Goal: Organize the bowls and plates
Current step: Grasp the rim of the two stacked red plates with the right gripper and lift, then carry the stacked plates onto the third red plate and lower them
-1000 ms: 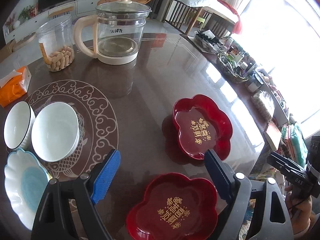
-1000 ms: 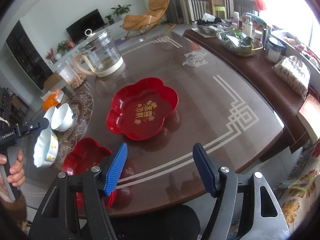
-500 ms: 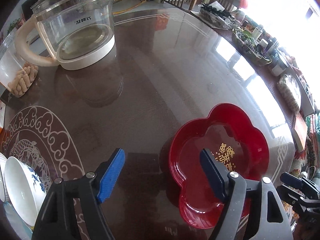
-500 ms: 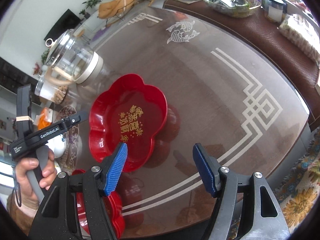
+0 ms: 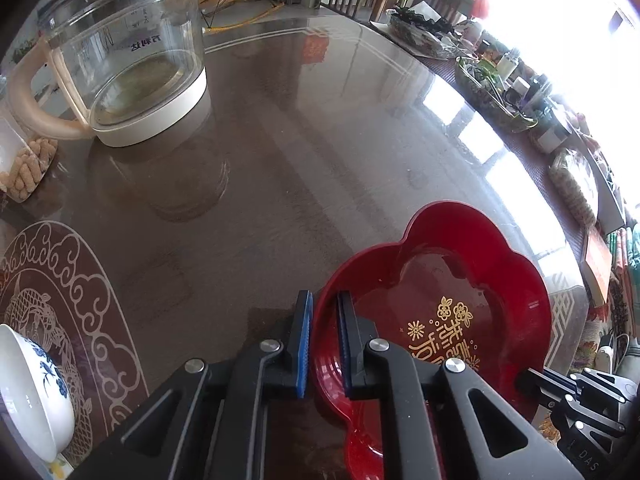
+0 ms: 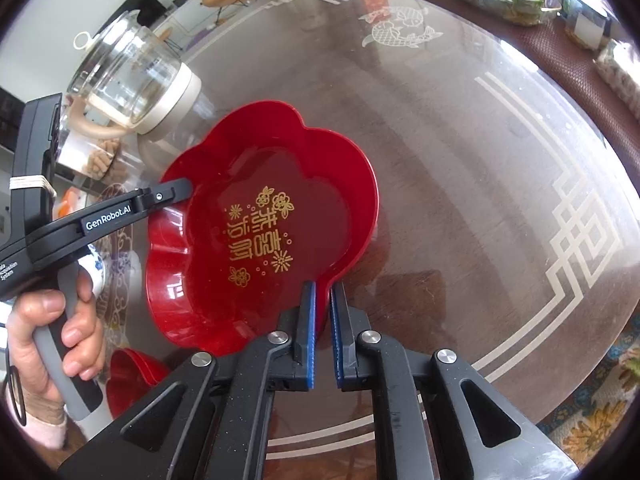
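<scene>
A red flower-shaped plate [image 5: 440, 276] with gold characters lies on the glossy brown table [image 5: 320, 140]. My left gripper [image 5: 322, 300] is closing on the plate's left rim, which stands between its blue pads with both pads against it. My right gripper [image 6: 323, 288] is shut on the near right rim of the same plate [image 6: 260, 220]. In the right wrist view the left gripper's fingers [image 6: 176, 188] reach the plate's far left edge. A second red plate [image 6: 132, 372] lies low at the left. A white bowl with blue flowers [image 5: 32, 392] sits at the lower left.
A glass kettle [image 5: 128, 68] with a cream base stands at the back left, beside a jar of peanuts [image 5: 24, 168]. A person's hand [image 6: 52, 340] holds the left gripper's handle. A cluttered sideboard [image 5: 500, 92] runs along the table's right side.
Both grippers came down and forward onto the far red plate. Their jaws went from wide open to closed on its rim, the left on one side and the right on the other.
</scene>
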`<state>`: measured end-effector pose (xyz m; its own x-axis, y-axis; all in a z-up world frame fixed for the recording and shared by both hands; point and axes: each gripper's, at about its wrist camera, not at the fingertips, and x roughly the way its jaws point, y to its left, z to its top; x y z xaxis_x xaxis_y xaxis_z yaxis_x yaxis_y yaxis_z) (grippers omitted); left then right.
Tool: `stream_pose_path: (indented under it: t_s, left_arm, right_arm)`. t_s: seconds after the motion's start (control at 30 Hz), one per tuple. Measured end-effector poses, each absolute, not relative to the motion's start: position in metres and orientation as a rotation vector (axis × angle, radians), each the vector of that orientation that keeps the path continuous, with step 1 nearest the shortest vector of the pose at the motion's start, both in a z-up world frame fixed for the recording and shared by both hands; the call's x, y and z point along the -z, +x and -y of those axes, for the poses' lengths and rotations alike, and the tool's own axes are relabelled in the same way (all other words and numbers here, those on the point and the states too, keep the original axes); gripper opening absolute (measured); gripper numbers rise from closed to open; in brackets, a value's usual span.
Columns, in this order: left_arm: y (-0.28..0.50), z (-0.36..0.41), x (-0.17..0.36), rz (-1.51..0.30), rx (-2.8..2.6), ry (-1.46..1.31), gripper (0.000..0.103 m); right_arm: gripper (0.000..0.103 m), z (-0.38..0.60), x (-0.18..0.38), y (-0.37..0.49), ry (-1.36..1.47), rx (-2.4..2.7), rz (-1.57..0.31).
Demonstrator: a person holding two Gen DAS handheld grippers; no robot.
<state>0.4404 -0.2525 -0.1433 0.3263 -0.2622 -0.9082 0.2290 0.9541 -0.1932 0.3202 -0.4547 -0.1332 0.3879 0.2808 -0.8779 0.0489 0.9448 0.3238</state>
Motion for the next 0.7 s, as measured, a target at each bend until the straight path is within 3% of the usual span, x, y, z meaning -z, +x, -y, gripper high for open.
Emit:
stream_pose_path:
  t_s: [0.37,0.7]
  left_arm:
    - [0.352,0.182,0.045,-1.066,0.336,-0.077,0.011]
    - [0.247,0.143,0.074,-1.057,0.261,-0.058,0.011]
  right_arm:
    - [0.012,0.414,0.040,0.243,0.269,-0.300,-1.032]
    - [0.012,0.365,0.070,0.181,0.281,-0.372,-1.094]
